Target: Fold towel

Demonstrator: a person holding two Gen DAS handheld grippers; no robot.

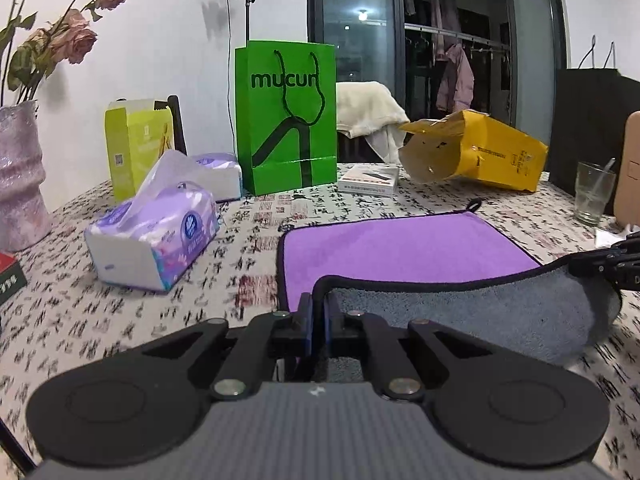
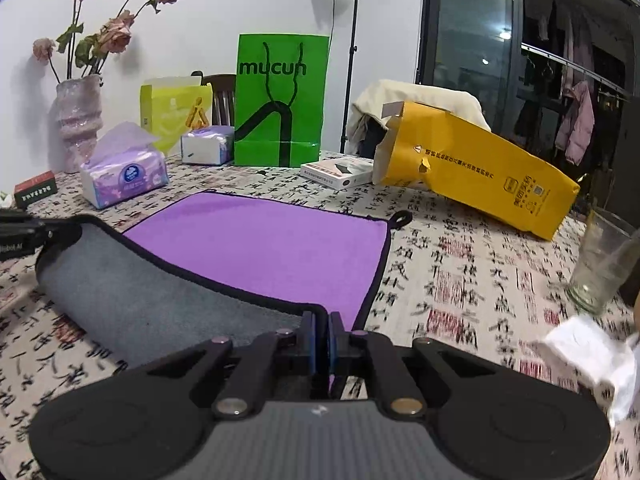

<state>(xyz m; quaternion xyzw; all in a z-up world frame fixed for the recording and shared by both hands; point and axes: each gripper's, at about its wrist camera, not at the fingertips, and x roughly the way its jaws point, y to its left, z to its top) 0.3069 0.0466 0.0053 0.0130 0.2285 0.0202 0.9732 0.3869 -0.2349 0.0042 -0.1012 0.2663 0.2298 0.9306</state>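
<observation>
Left wrist view: the left gripper is clamped on the near left corner of the towel, black hem pinched between its blue pads. The towel lies on the calligraphy-print tablecloth, purple face up, with its near edge raised and rolled over so the grey underside faces the camera. At the right margin the right gripper meets the other near corner; its fingers are blurred here, so the hold is probably firm, but this view alone does not settle it. Behind the towel stand a green paper bag, a yellow bag on its side, a tissue pack to the left, and a glass to the right.

Right wrist view: the right gripper is closed on the near right corner of the towel, hem between the pads. The lifted grey strip runs leftward to the left gripper at the frame edge. The far corner loop lies flat on the cloth. A vase of dried roses stands far left; crumpled white paper sits near right.
</observation>
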